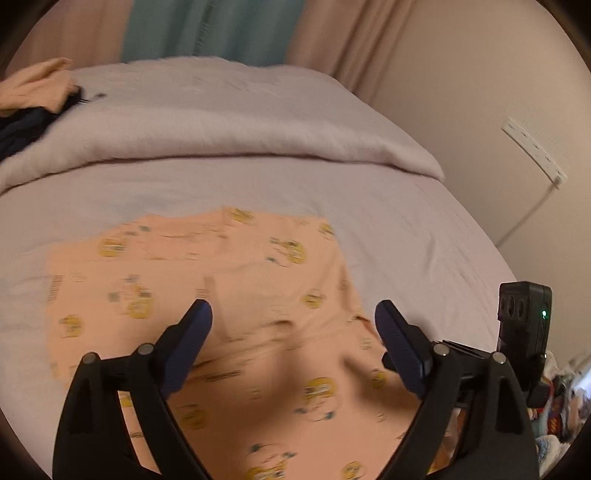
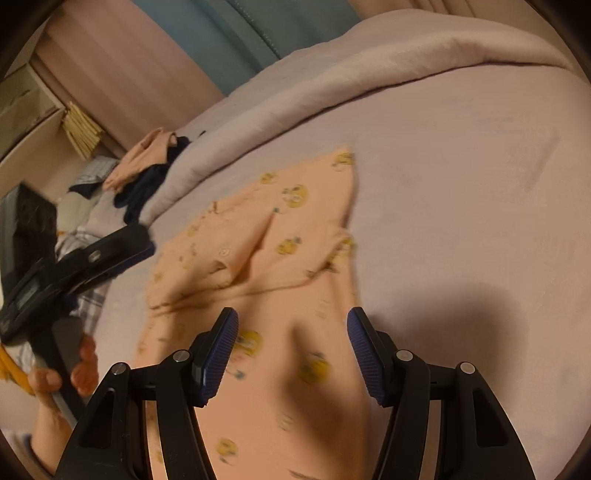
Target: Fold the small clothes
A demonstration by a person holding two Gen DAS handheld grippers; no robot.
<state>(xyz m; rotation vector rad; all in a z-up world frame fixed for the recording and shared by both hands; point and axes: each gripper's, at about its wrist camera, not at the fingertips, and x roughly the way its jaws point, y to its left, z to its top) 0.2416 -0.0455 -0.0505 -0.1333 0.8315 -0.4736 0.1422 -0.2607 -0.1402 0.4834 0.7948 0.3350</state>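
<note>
A peach garment [image 1: 258, 280] printed with yellow cartoon figures lies spread on the pale lilac bed sheet [image 1: 406, 229]. One flap of it is folded over its middle, seen in the right wrist view as a creased panel on the garment [image 2: 258, 236]. My left gripper [image 1: 293, 308] hovers over the garment's near part, jaws wide open and nothing between them. My right gripper [image 2: 291, 314] is open too, above the garment's lower end, not pinching cloth. The left gripper [image 2: 140, 242] also shows side-on at the sheet's left edge, held by a hand [image 2: 83, 360].
A thick folded blanket [image 1: 221, 136] crosses the bed behind the garment. A pile of peach and navy clothes [image 2: 147, 166] sits at its left end. A wall with a white power strip [image 1: 532, 151] borders the bed on the right; curtains [image 1: 218, 29] hang behind.
</note>
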